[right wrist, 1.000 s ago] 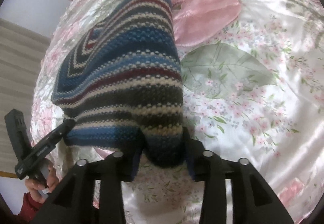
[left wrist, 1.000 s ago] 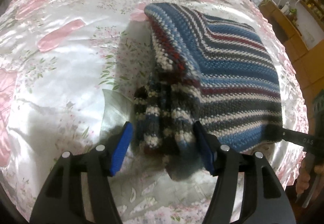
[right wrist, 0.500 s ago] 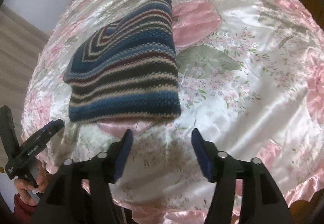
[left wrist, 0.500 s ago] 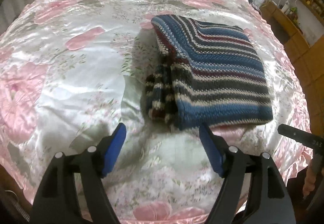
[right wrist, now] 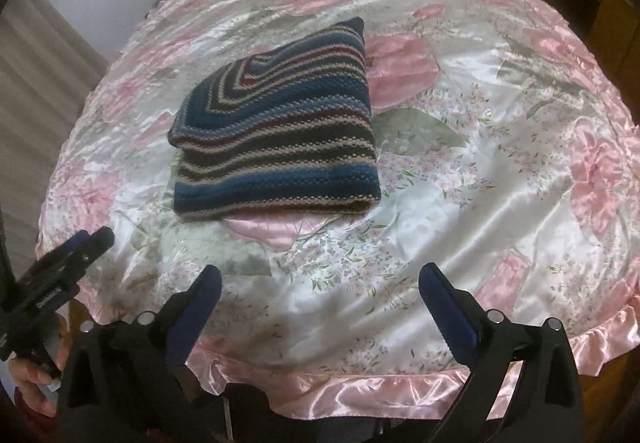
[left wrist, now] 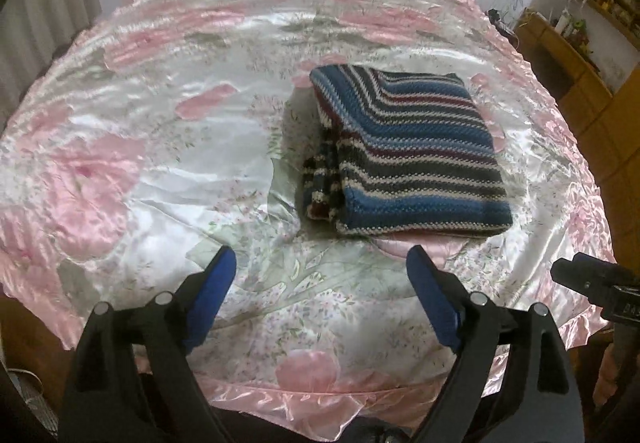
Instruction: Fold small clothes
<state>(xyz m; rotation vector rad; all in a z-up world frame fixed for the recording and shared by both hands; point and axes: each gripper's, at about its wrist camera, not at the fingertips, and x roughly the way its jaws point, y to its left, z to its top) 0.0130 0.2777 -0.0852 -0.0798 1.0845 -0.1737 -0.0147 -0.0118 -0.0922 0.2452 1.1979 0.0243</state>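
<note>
Striped knit sweater point(left wrist: 404, 151) lies folded square (sleeve edges showing) — both grippers' fingers spread, empty.

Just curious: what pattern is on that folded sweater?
Blue, grey, cream and dark red stripes on the sweater, clearest from the right wrist view.

Left wrist view: from the near edge of the surface point(left wrist: 120, 171), facing forward past the left tongs point(left wrist: 320, 295), folded knit point(left wrist: 408, 159) ahead-right. Right wrist view: same edge, beside it, knit point(right wrist: 280, 139) ahead-left of the right tongs point(right wrist: 320, 307). Shared: knit, floral cloth.
</note>
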